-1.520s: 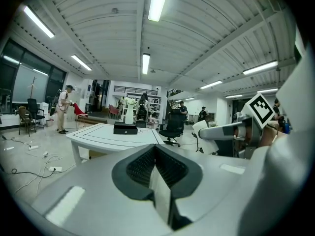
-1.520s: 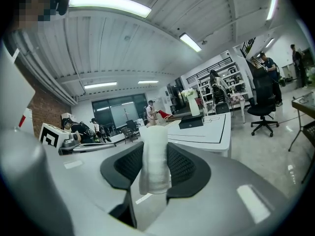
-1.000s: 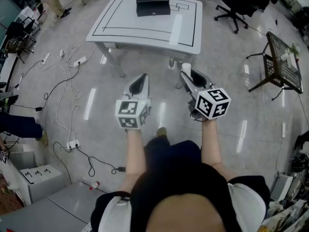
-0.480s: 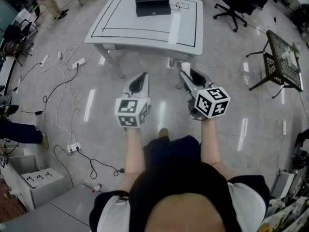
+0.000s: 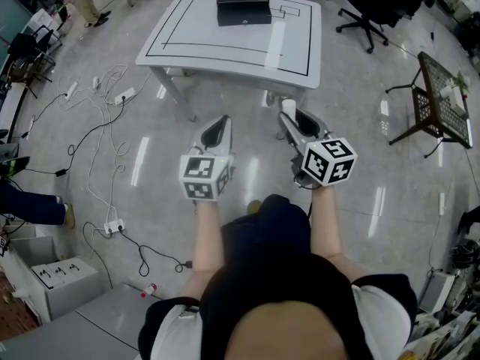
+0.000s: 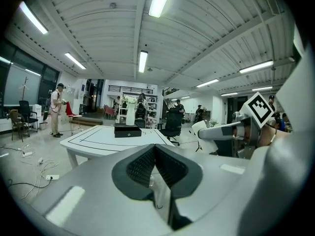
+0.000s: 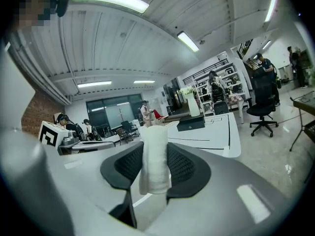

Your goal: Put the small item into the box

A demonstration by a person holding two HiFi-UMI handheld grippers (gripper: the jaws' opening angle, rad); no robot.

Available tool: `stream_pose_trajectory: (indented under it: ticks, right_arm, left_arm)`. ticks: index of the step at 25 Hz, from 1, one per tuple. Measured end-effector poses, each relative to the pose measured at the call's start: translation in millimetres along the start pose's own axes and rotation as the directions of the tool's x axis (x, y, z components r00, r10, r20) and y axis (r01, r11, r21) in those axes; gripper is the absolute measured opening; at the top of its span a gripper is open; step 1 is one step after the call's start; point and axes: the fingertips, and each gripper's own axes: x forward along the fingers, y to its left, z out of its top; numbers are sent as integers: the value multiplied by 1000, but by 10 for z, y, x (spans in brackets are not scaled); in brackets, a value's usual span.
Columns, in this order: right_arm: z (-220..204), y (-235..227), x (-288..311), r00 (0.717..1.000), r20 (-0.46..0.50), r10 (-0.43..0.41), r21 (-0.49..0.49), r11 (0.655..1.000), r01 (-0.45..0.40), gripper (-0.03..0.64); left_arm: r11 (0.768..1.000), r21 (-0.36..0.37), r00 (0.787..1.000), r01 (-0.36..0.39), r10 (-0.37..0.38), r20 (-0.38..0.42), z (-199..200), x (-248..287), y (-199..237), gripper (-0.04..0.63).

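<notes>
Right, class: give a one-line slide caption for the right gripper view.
Right gripper clamps a white rolled item, with the black box on the white table ahead.

The worktop (image 5: 225,47) is white and ruled with thin black lines, and the box (image 5: 243,10) is black. The small item (image 7: 155,151) is white, with what looks like a soft towel-like texture, against the dark ribbed fingers (image 7: 183,165) of the pale grey right gripper (image 7: 155,167); the left gripper (image 6: 154,163) is the same grey and black. Both cubes (image 5: 204,177) are white with black square markers, the floor (image 5: 150,163) is glossy grey, and the person's top (image 5: 277,291) is black with white sleeves.
</notes>
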Motion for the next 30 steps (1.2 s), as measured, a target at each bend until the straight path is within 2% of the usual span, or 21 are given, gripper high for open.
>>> stream_pose_trajectory:
  ticks: [14, 30]
  right_arm:
    - [5, -21, 108, 1000, -4, 2, 10, 1000, -2, 141]
    - [144, -158, 289, 1000, -28, -6, -24, 1000, 5, 141]
  left_arm:
    - [1000, -12, 1000, -2, 2, -24, -94, 70, 113, 8]
    - [999, -35, 1000, 16, -17, -7, 19, 409, 194, 8]
